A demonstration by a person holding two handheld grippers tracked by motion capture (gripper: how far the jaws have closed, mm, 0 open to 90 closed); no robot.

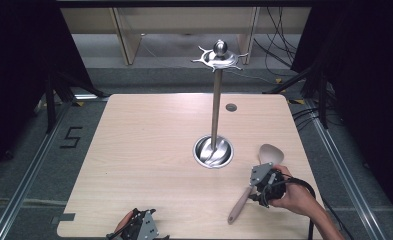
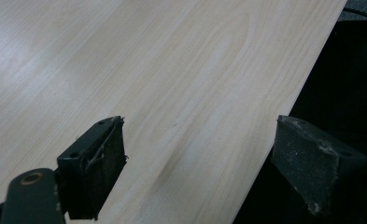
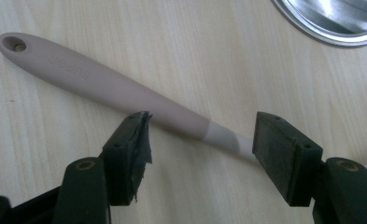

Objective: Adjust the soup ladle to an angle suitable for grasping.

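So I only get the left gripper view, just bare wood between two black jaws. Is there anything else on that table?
Observer: Yes. A tall metal stand rises from a round steel base near the table's middle.
Operator: Anything by the other hand?
Observer: A spatula lies flat on the wood, with the right gripper over it, jaws open on either side of its handle.
Operator: Anything special about the handle?
Observer: It has a hanging hole at its end, seen in the right gripper view.

Pale matt wood table (image 1: 149, 150), glossy metal stand (image 1: 216, 100)
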